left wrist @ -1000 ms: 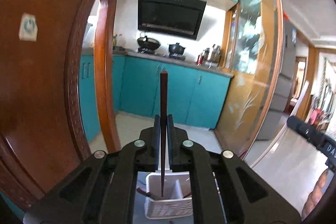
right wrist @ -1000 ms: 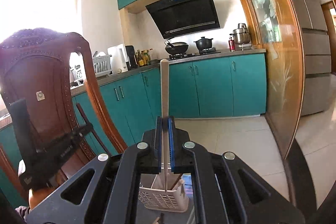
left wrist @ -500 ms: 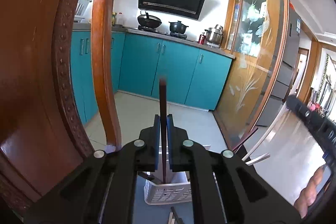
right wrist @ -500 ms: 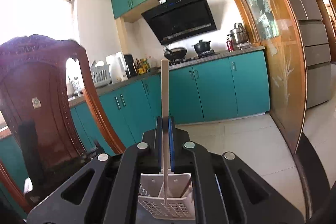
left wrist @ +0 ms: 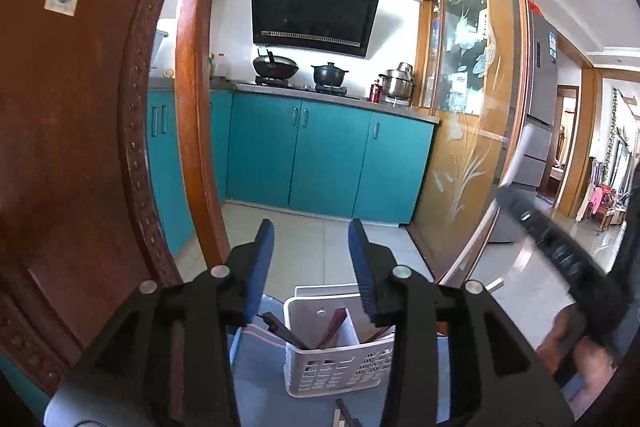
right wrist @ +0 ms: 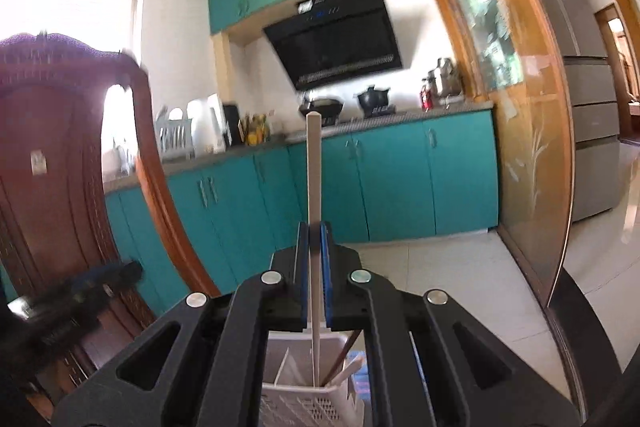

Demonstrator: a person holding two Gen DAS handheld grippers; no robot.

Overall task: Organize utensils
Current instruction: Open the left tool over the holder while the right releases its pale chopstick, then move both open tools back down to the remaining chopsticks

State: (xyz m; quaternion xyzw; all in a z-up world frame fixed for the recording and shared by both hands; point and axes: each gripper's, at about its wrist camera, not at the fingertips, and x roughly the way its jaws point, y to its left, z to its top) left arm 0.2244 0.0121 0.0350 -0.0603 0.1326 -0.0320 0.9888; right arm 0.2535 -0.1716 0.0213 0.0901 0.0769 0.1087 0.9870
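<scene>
Left gripper (left wrist: pixel 311 263) fingers opening, empty, above white basket (left wrist: pixel 340 367) holding dark chopsticks (left wrist: pixel 330 327), right gripper (right wrist: pixel 314 267) fingers clamped on upright white chopstick (right wrist: pixel 313 187) over basket

Left gripper (left wrist: pixel 311 259), jaws opening, empty, above white basket (left wrist: pixel 340 367).

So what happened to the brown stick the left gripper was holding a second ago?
The left gripper let it go: its jaws are opening with nothing between them, and brown sticks now lean in the white basket below. The right gripper stays shut on the white chopstick, over the basket.
</scene>
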